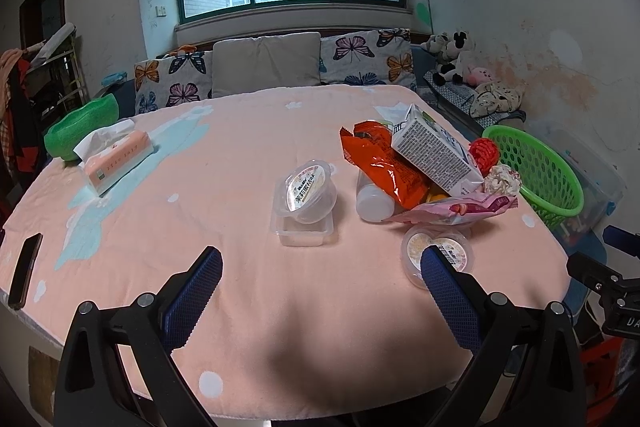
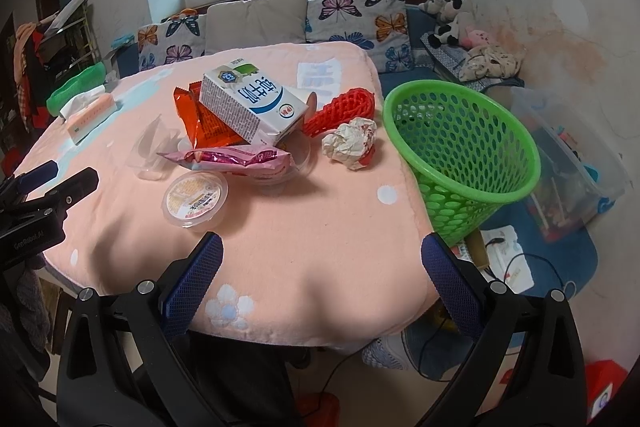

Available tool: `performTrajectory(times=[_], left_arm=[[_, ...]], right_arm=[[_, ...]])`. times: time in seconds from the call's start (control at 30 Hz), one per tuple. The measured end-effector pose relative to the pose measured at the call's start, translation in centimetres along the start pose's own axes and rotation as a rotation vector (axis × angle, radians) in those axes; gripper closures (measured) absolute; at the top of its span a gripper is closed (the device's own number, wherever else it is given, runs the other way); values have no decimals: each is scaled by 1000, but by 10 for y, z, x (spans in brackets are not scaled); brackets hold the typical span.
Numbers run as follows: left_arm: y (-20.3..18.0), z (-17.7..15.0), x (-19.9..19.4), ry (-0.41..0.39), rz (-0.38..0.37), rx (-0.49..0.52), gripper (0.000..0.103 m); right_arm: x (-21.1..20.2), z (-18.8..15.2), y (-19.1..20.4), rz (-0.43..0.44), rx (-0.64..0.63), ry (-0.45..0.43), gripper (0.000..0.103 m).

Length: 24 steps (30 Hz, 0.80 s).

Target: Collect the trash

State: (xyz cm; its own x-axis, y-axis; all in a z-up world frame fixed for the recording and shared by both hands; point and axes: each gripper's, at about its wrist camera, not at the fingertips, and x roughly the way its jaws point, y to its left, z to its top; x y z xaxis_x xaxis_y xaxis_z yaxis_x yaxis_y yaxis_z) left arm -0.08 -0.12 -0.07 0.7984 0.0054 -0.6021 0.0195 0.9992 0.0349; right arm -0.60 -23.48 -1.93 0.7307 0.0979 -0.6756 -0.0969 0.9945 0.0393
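Both hand-held grippers hover over the near edge of the desk, and both are spread wide with nothing between the blue pads: the left hand-held gripper (image 1: pixel 322 261) faces the middle of the peach blanket-covered desk (image 1: pixel 248 307), the right hand-held gripper (image 2: pixel 322 257) looks toward the desk's right corner. Part of the right tool pokes in at the far right edge of the left view, mostly cut off.

Trash sits in a heap right of centre. On top, a white and blue milk carton (image 2: pixel 256 105) lies tilted across an orange foil snack wrapper (image 2: pixel 204 123), which hides most of a clear plastic bottle (image 1: pixel 374 201) beneath; only its capped end shows. A pink snack wrapper (image 2: pixel 236 159) lies at the front of the heap, covering a clear dish I can barely make out. Just beside it, nearer the tools, rests a round clear plastic cup with a printed lid (image 2: pixel 196 201); in the left view a blue pad blocks part of it. Another lidded clear jelly cup (image 1: pixel 306 193) sits on a clear plastic tray (image 1: pixel 304 231), apart from the heap toward the middle.

A red foam net sleeve (image 2: pixel 340 109) and a crumpled white paper ball (image 2: pixel 350 143) lie close together by the desk's right edge. The green perforated plastic basket (image 2: pixel 472 163) stands off that edge, its base hidden.
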Motion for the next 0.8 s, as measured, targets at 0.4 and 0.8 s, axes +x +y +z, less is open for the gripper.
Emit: performTrajectory(times=[0.4,0.8], left_arm=[[0,0,0,1,-1,-2,7],[0,0,1,3,-1,-2,7]], right_arm=[[0,-1,0,1,1,-2,4],[0,3,1,1,2,1,4]])
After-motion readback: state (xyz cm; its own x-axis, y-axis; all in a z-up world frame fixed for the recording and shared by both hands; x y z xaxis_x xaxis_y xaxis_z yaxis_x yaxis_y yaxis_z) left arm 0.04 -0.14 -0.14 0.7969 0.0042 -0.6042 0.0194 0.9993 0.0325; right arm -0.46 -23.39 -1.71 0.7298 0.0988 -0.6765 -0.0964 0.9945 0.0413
